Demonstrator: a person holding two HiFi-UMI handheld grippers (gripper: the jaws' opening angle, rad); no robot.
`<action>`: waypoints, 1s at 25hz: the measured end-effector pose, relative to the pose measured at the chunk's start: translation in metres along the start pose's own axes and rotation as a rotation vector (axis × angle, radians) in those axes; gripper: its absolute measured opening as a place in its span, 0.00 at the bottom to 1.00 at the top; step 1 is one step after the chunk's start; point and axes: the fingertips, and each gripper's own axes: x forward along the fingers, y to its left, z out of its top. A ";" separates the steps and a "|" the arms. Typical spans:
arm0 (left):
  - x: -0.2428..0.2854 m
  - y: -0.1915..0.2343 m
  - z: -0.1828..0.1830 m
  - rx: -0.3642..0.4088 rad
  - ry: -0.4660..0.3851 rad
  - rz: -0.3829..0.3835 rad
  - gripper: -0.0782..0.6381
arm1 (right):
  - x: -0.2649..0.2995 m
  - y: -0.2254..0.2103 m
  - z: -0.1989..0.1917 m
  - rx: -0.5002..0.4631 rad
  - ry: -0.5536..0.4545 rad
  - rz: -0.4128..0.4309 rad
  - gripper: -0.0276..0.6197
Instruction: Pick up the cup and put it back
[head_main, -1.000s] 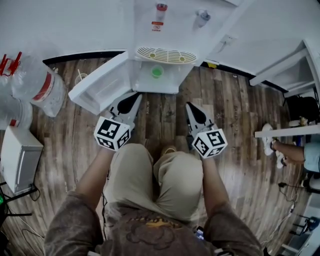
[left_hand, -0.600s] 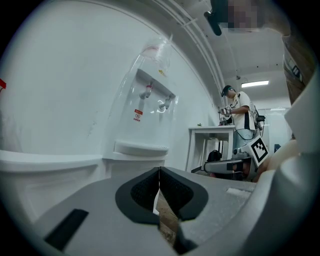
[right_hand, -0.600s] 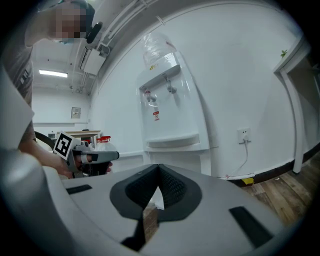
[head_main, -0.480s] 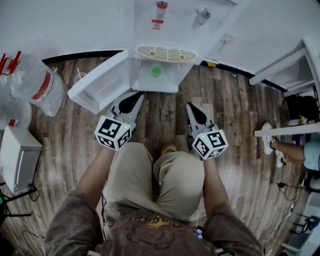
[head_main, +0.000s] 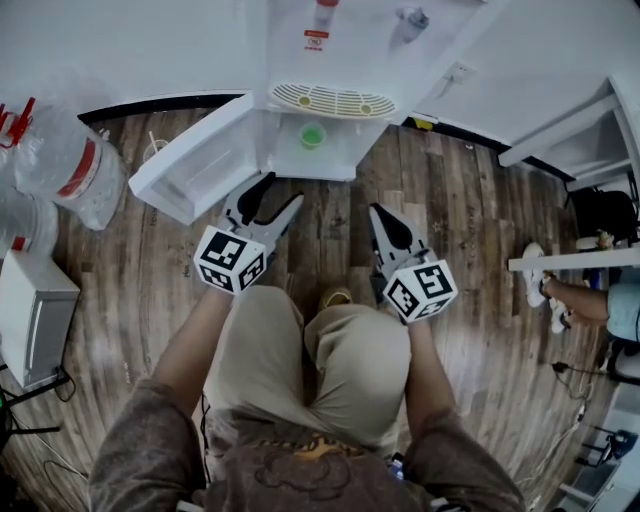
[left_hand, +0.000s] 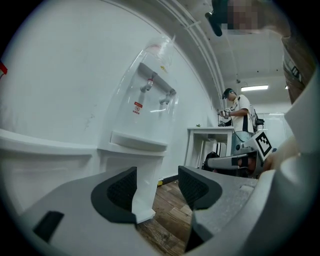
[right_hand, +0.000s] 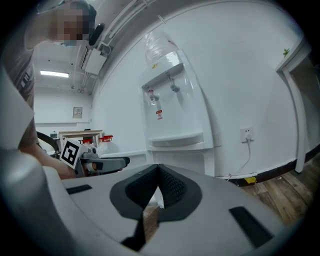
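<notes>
**Left jaws parted in front of the open dispenser cabinet**

Your left gripper (head_main: 279, 192) has just been opening its jaws. They now stand partway apart with nothing between them, aimed at the water dispenser (head_main: 340, 50). Your right gripper (head_main: 379, 212), to its right, has its jaws pressed together and empty. The green cup (head_main: 312, 135) stands inside the dispenser's lower compartment (head_main: 335, 162), far of both grippers and untouched. The cabinet door (head_main: 190, 170) hangs open at the left.

Your head view is evenly bright w/ soft light and no hard shadows, but it bends hard at the edges. Both gripper views are fisheye circles w/ black corners. The ceiling light strip (left_hand: 254, 88) glares a bit, and your left gripper (left_hand: 157, 185) & right gripper (right_hand: 159, 186) look soft up close.
</notes>
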 end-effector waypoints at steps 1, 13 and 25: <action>0.002 0.002 -0.003 -0.003 0.003 0.002 0.46 | 0.000 0.000 0.000 0.006 -0.001 0.004 0.05; 0.062 0.036 -0.062 -0.023 0.056 0.046 0.72 | 0.000 0.008 -0.001 0.023 0.004 0.050 0.05; 0.142 0.082 -0.143 -0.014 0.152 0.110 0.72 | 0.006 0.008 -0.016 0.036 0.046 0.109 0.05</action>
